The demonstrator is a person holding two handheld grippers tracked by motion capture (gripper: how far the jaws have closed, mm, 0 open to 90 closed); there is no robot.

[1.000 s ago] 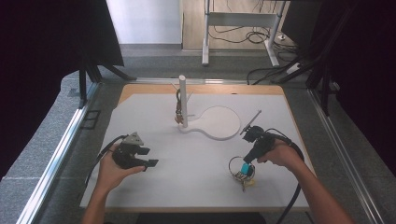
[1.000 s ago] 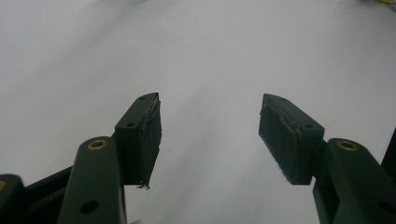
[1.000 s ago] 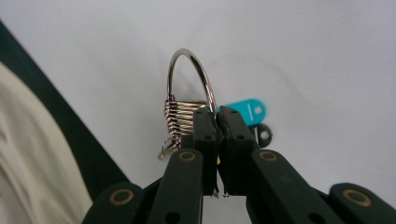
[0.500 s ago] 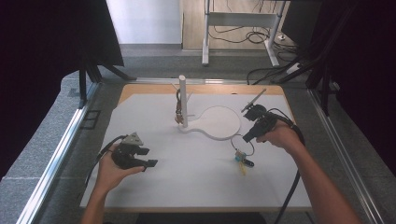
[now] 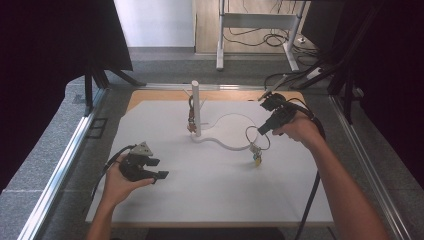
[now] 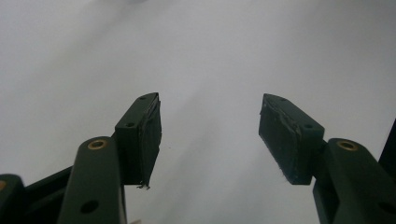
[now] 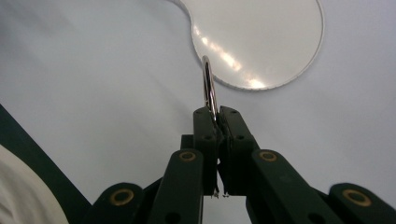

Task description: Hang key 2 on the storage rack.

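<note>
Right claw (image 5: 265, 131) clenched on a key ring (image 7: 208, 88), lifted off the table (image 5: 165, 200), not yet on the post (image 5: 196, 107). Left claw (image 5: 152, 169) released, idle.

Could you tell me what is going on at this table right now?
A person works at a white board with a gripper in each hand. The right gripper is shut on a metal key ring, holding it above the board with small keys dangling below. A white stand with an upright post sits at the board's middle. The left gripper rests open near the board's front left, holding nothing.
</note>
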